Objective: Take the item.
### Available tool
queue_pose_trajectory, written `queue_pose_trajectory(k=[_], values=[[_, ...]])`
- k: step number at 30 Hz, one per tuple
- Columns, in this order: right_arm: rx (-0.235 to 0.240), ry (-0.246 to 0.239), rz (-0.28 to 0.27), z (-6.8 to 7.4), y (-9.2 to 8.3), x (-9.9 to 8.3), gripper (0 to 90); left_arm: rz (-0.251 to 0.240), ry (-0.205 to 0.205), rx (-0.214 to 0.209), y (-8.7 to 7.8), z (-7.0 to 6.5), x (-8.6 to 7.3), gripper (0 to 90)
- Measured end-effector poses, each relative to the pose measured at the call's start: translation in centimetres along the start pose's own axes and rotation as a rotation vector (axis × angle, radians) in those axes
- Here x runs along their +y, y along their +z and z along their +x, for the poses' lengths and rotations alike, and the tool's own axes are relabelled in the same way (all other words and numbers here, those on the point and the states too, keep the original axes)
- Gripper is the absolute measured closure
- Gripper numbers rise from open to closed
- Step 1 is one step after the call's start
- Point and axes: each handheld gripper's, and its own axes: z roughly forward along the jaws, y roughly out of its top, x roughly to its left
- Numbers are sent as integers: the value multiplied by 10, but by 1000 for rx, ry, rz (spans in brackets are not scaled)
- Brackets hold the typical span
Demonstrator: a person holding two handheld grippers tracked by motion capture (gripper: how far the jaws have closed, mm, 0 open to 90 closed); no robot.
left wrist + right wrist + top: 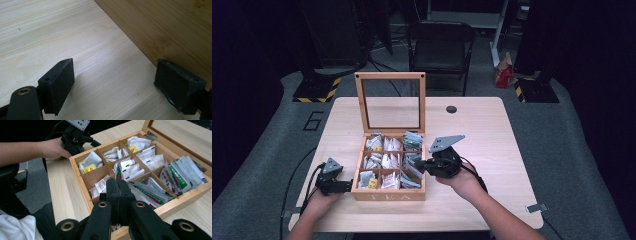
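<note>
A wooden tea box [388, 194] marked TEA stands on the table with its glass lid [390, 75] raised upright. Its compartments hold several tea bags [384, 160]: white ones [130, 168] and green-printed ones [182, 175]. My left gripper [348, 186] rests at the box's front left corner. It is open [115, 82] over bare table, and one jaw is close to the box's outer wall [162, 30]. My right gripper [417, 167] hovers over the box's right compartments. Its jaws are pressed together [117, 186], and I see nothing between them. The left gripper [75, 140] also appears beyond the box wall [75, 167].
The pale wooden table [477, 130] has bare room to the right of the box and behind it. A round black hole [451, 109] sits near its far edge. A metal clip [536, 207] is at the front right edge. Beyond the table stand a black chair [441, 42] and a red bag [503, 72].
</note>
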Motion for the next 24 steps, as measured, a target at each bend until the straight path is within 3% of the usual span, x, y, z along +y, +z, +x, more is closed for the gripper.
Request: queue_pose_trajectory(k=[12, 24], values=[[-28, 24, -22, -5, -21, 4, 900, 0, 0, 0, 0, 0, 0, 159], [-81, 53, -36, -21, -40, -5, 900, 0, 1, 0, 0, 0, 0, 158]])
